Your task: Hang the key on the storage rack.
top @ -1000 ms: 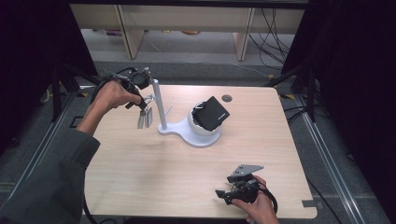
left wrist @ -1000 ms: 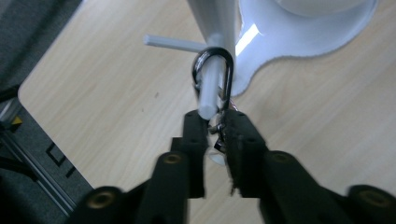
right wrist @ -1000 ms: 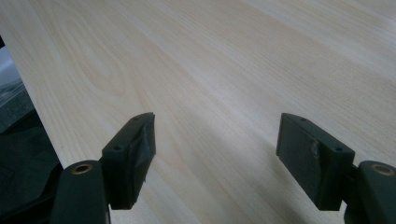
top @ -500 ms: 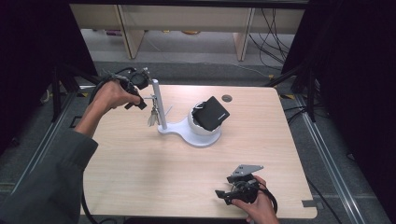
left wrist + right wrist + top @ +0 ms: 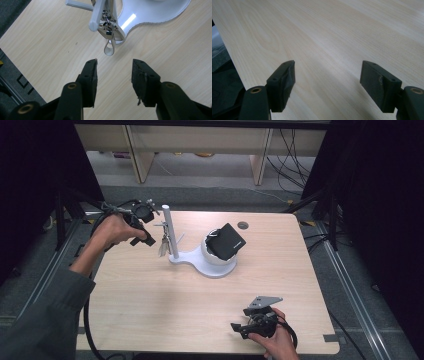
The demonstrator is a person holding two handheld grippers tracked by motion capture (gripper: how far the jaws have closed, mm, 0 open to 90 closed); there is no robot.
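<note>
Left gripper [image 5: 114, 68] hangs with jaws apart and nothing between them, just short of the silvery key bunch [image 5: 110, 37] dangling from a peg on the white stand [image 5: 200, 255], whose dome carries a black box [image 5: 227, 241]. Right gripper [image 5: 328, 72], jaws spread wide, rests low over the wooden table [image 5: 150, 300] at the near edge.

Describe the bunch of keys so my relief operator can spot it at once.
Find the white stand at the middle of the wooden table; its thin upright post rises at the left end. The bunch of keys hangs beside that post, silvery metal, just ahead of the left gripper, unlike the black box on the stand's dome.
</note>
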